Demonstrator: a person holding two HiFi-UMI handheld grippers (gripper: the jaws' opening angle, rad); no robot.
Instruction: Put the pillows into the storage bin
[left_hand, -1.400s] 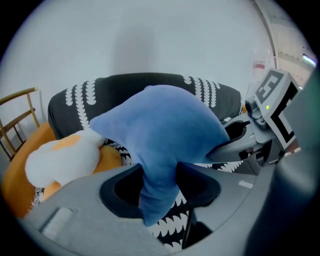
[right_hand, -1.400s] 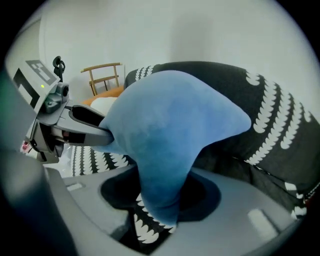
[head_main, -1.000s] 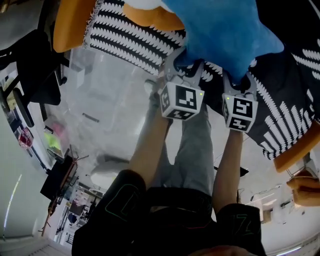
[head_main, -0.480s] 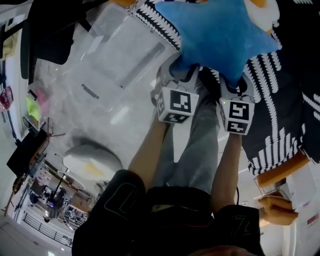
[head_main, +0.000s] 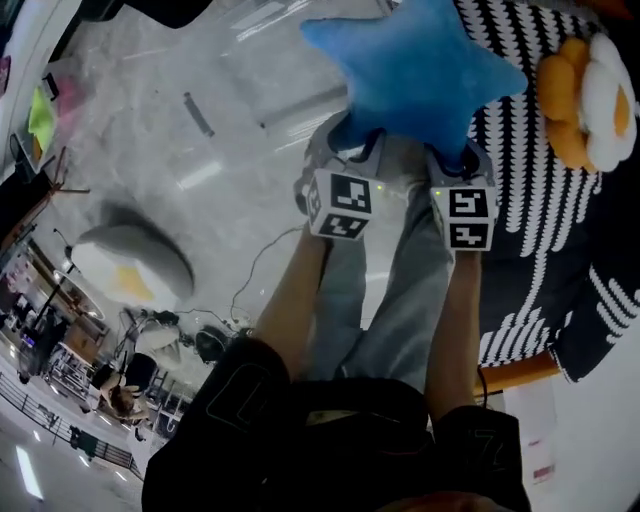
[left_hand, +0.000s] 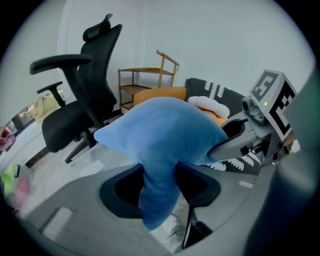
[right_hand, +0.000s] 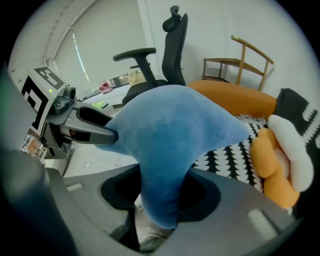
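Note:
A blue star-shaped pillow (head_main: 420, 70) hangs at the top middle of the head view, and both grippers hold it from below. My left gripper (head_main: 352, 140) is shut on one lower point of the star and my right gripper (head_main: 452, 158) on another. In the left gripper view that point of the blue pillow (left_hand: 160, 145) runs down between my left gripper's (left_hand: 159, 187) jaws. The right gripper view shows the blue pillow (right_hand: 172, 140) pinched the same way in my right gripper (right_hand: 161, 197). A clear plastic storage bin (head_main: 255, 55) lies on the floor just left of the pillow, faint.
An orange and white pillow (head_main: 585, 95) rests on a black-and-white patterned blanket (head_main: 525, 230) at the right. A white and yellow pillow (head_main: 135, 265) lies on the floor at the left. A black office chair (left_hand: 80, 100) and a wooden rack (left_hand: 145, 80) stand beyond.
Both grippers have swung sideways with the blue pillow, off the patterned blanket and over the floor by the clear bin. The white and yellow floor pillow has come into view.

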